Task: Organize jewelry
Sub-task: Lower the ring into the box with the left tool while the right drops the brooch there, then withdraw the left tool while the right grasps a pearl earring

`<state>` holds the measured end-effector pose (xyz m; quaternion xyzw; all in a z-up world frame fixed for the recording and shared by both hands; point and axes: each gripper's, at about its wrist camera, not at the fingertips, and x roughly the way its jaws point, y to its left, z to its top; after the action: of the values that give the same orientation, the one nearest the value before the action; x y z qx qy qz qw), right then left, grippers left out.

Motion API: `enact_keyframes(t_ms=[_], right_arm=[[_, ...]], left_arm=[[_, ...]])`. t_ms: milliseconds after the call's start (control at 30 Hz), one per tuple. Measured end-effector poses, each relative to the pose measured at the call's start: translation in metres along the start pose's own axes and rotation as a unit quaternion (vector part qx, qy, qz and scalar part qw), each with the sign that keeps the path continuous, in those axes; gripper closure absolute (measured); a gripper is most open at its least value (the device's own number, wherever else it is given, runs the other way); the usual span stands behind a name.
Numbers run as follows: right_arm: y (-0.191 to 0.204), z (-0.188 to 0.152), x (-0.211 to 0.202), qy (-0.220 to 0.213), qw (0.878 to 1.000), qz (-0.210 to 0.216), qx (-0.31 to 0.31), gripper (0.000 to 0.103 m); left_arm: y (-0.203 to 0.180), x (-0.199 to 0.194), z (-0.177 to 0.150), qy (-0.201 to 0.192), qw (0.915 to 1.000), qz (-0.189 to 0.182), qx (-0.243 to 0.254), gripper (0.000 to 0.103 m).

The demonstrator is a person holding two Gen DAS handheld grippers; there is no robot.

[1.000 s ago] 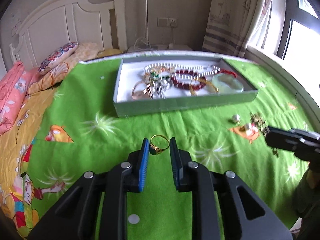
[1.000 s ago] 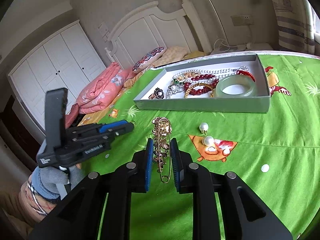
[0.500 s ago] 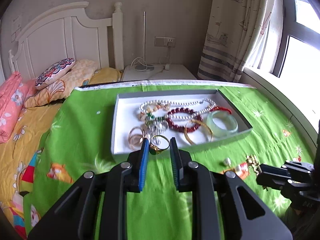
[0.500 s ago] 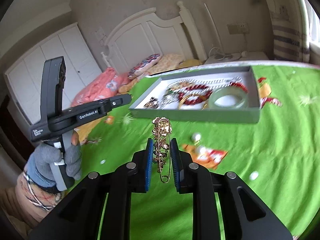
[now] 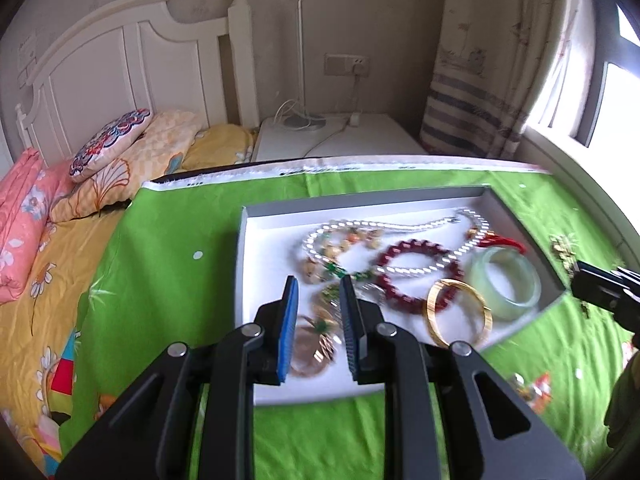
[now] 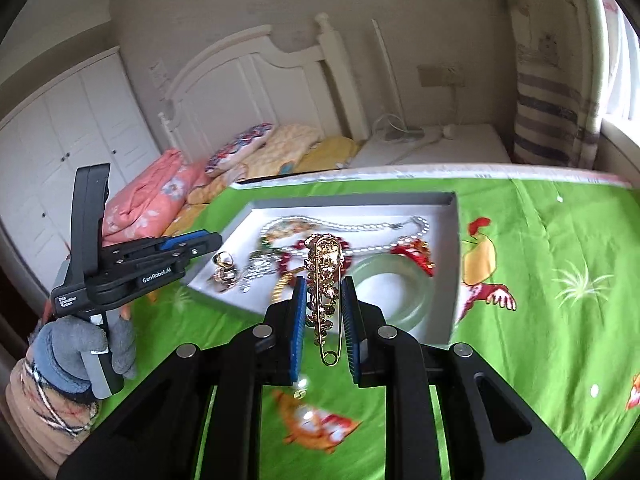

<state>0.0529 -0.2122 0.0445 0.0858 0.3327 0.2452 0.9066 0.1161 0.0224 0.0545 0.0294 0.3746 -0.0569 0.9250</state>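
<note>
the right gripper [image 6: 323, 300] is clenching a gold brooch pin [image 6: 326, 280], hanging just before the grey tray's [image 6: 454, 280] near wall. the left gripper [image 5: 318, 312] is hovering over the tray's left end, clenched on a gold ring [image 5: 320, 326], blurred between its pads among other jewelry.
</note>
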Motion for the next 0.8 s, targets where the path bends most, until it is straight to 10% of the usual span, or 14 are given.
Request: enact_keyframes(t_ms=[467,700,800], right_arm=[[-0.028,0.005,0.036,0.036,0.999,-0.026,0.022,0.083],[-0.033,0.004,0.042,0.039,0.998,-0.046,0.026,0.079],[-0.036,0.003,0.036,0.029,0.998,-0.043,0.038,0.058]], left_arm=[[0.024,0.042,0.008,0.021,0.999,0.007,-0.038,0.082],[0.022,0.011,0.0,-0.016,0.9981,0.009,-0.059,0.037],[0.025,-0.009,-0.006,-0.035,0.9964,0.01,-0.076,0.03]])
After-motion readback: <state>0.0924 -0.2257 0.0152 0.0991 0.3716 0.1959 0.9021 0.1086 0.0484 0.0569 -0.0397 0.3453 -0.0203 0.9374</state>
